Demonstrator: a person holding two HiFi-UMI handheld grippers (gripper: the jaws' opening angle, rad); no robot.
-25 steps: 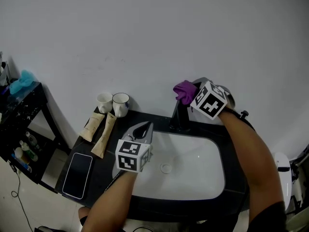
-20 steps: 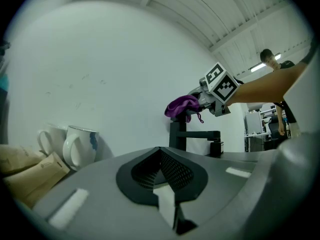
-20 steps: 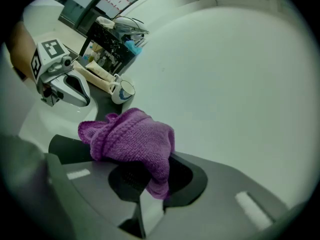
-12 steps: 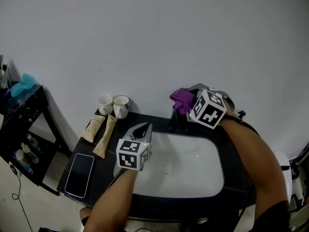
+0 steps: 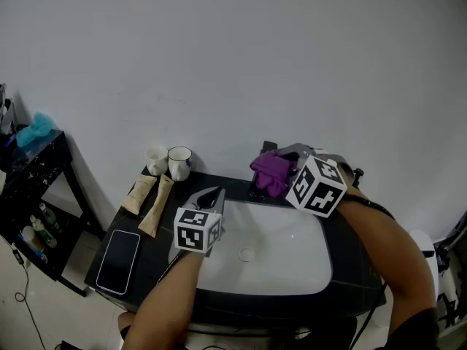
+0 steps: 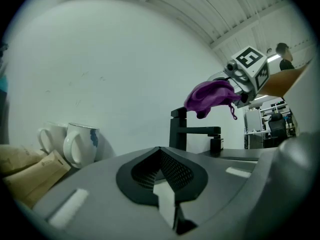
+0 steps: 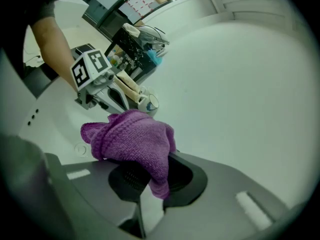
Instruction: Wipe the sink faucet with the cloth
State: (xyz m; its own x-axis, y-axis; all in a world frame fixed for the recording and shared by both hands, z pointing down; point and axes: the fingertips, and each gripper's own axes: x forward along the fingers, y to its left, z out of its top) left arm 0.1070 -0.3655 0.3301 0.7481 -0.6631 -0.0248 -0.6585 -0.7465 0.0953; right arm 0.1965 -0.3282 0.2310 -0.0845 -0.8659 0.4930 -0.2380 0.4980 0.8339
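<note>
Right tool [image 5: 283, 165], cloth [image 5: 268, 174]; black counter [image 5: 153, 243], white wall [image 5: 219, 64].

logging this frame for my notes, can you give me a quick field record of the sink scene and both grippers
right gripper: shut on purple knitted cloth
cloth position: just above the black square faucet; contact unclear
left gripper: shut, empty, by the left edge of the white sink basin
counter, left side: two white mugs, two beige tubes, black phone
</note>
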